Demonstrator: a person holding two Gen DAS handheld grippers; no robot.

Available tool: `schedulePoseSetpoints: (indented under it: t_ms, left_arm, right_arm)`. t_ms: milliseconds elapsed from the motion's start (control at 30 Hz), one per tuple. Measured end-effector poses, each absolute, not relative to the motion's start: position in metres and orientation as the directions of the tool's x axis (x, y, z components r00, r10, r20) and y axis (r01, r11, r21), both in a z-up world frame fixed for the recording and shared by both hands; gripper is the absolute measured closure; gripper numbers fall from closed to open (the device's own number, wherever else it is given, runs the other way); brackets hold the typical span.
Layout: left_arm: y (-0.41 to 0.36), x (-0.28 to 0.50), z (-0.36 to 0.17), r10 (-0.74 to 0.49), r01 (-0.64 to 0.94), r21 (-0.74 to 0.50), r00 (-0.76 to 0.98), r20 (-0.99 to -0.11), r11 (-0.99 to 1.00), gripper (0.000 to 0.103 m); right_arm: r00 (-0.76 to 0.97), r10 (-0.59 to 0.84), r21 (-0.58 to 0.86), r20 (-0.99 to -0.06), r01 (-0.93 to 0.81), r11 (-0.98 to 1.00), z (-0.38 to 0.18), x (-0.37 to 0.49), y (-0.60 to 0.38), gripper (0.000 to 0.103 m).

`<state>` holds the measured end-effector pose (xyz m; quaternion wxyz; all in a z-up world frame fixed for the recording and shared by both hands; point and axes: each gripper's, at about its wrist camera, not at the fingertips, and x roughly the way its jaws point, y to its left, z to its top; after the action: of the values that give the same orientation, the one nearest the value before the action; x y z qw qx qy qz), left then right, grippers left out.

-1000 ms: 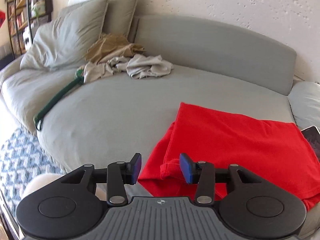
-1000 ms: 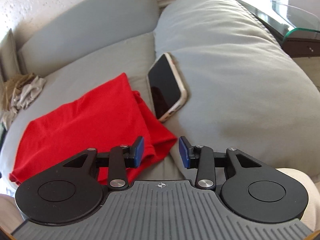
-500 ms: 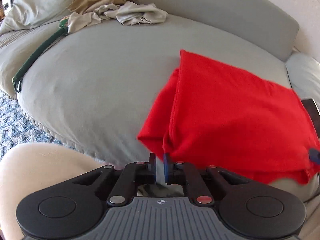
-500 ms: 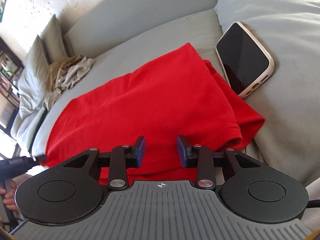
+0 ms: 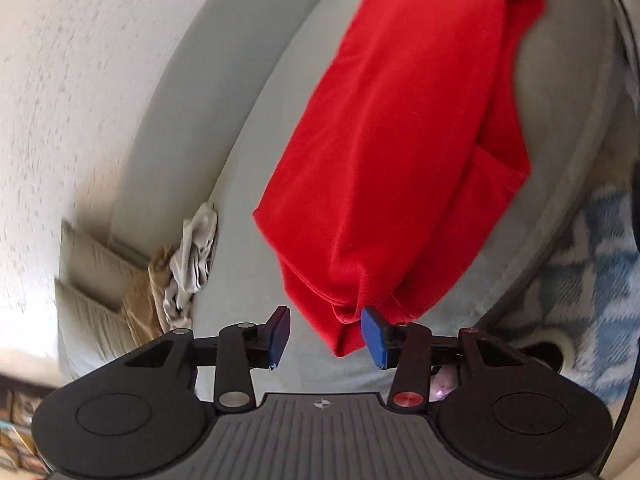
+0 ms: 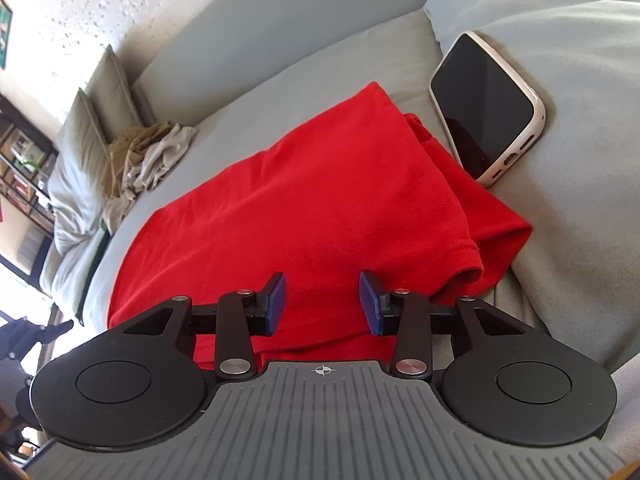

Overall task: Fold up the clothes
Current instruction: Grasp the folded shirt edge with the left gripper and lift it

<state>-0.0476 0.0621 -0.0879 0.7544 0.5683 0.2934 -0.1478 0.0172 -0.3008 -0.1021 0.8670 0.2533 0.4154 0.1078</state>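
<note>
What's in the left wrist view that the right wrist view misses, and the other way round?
Only the left wrist view shows the blue-and-white patterned rug past the sofa's edge, and the red garment's bunched corner between the left claw and its opening jaws, pads not pressing it. Only the right wrist view shows the phone lying screen-up beside the garment, a bookshelf, and the right claw over the red fabric, jaws opening. Both share the red garment, grey sofa, cushions and crumpled clothes pile.
</note>
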Motion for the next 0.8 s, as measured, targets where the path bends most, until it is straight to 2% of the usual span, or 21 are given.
schedulePoseSetpoints:
  t_ms: [333, 400, 533, 600, 700, 800]
  left_arm:
    - [0.069, -0.043, -0.115, 0.11, 0.569, 0.812, 0.805, -0.582, 0.13, 0.068]
    - [0.065, -0.045, -0.12, 0.115, 0.579, 0.81, 0.802, -0.586, 0.094, 0.08]
    - [0.063, -0.045, -0.127, 0.12, 0.59, 0.806, 0.798, -0.591, 0.043, 0.084]
    - [0.063, -0.046, -0.127, 0.11, 0.59, 0.807, 0.801, -0.589, 0.024, 0.09]
    - [0.061, -0.047, -0.113, 0.09, 0.537, 0.835, 0.832, -0.548, 0.117, 0.096]
    - [0.062, -0.042, -0.077, 0.096, 0.447, 0.797, 0.847, -0.523, 0.406, 0.096]
  right_arm:
    - [0.628, 0.415, 0.549, -0.658, 0.022, 0.836, -0.103, 0.02, -0.302, 0.055]
    - [0.628, 0.417, 0.551, -0.656, 0.022, 0.834, -0.103, 0.02, -0.302, 0.054]
    - [0.628, 0.424, 0.559, -0.652, 0.022, 0.829, -0.103, 0.019, -0.303, 0.053]
    - [0.628, 0.426, 0.564, -0.651, 0.024, 0.825, -0.104, 0.02, -0.304, 0.053]
    - [0.628, 0.429, 0.568, -0.65, 0.026, 0.823, -0.104, 0.02, -0.304, 0.053]
    - [0.627, 0.431, 0.569, -0.649, 0.025, 0.822, -0.104, 0.02, -0.305, 0.053]
